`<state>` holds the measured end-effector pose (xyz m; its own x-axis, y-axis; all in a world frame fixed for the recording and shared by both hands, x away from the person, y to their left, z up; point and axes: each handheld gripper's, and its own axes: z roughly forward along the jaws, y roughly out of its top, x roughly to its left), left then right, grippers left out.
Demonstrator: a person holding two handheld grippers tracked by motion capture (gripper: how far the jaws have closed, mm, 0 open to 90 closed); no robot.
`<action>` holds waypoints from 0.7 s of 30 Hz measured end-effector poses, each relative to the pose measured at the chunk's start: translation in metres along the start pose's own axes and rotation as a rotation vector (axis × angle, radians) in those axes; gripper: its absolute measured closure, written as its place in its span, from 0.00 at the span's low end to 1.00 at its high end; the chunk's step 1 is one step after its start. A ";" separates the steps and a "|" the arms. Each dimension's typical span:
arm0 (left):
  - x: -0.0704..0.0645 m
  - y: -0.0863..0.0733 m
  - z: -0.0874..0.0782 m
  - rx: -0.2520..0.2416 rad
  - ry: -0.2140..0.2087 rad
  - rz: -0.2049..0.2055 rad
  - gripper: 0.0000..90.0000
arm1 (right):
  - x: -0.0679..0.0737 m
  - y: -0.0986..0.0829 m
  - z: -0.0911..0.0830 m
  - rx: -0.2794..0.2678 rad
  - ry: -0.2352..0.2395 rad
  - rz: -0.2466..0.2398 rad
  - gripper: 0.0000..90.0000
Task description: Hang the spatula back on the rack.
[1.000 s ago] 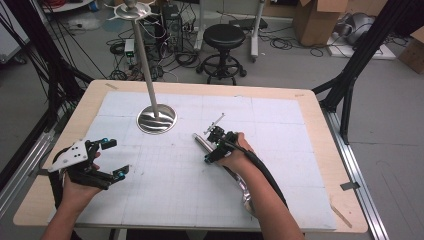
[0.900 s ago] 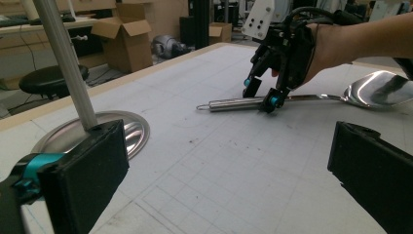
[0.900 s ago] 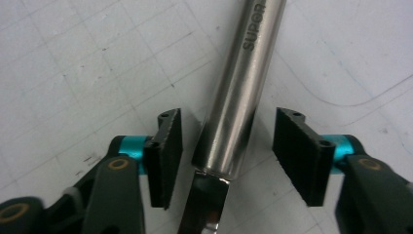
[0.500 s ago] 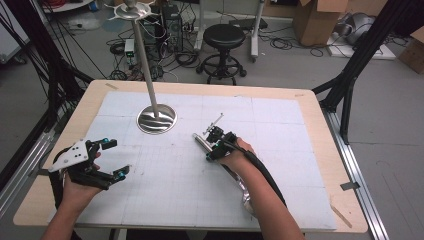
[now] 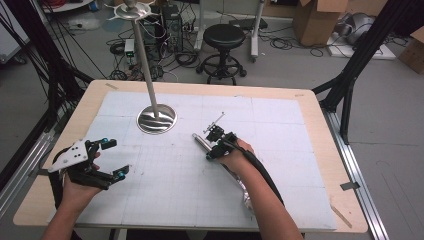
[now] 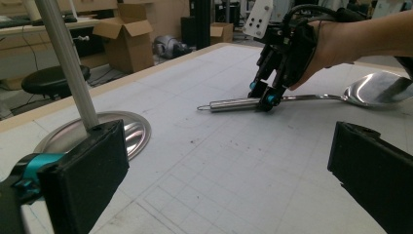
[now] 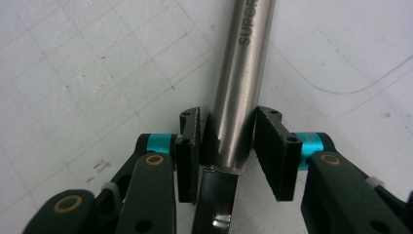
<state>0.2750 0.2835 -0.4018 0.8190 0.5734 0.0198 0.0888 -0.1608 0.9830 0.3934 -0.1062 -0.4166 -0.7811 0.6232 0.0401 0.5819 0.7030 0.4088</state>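
Now ladle handle (image 7: pixel 241 83) between right gripper (image 7: pixel 229 146) pads, lying flat.

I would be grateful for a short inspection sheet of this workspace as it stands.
Surface: white gridded mat on a wooden table, faint marks.
Job's things: steel ladle lying flat on the mat.
Clutter: metal stand, round base on the mat, pole upright.
Grippers: right gripper straddles the ladle handle, fingers close on both sides, contact unclear; left gripper open, holding nothing.
Cables: black cable along the right forearm; loose cables on the floor.
Surroundings: stool, cardboard boxes.
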 end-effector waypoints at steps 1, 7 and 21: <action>0.000 0.000 0.000 0.000 0.000 0.000 0.02 | 0.000 0.000 0.000 -0.003 0.003 0.007 0.71; 0.000 0.000 0.000 0.000 -0.001 0.000 0.02 | 0.000 0.000 0.000 0.003 -0.008 -0.036 0.77; 0.000 0.000 0.000 -0.002 0.001 -0.001 0.02 | 0.003 0.000 -0.016 -0.056 0.000 -0.084 0.77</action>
<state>0.2752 0.2840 -0.4017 0.8181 0.5747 0.0194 0.0883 -0.1590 0.9833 0.3873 -0.1103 -0.4019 -0.8265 0.5629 0.0038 0.5010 0.7327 0.4606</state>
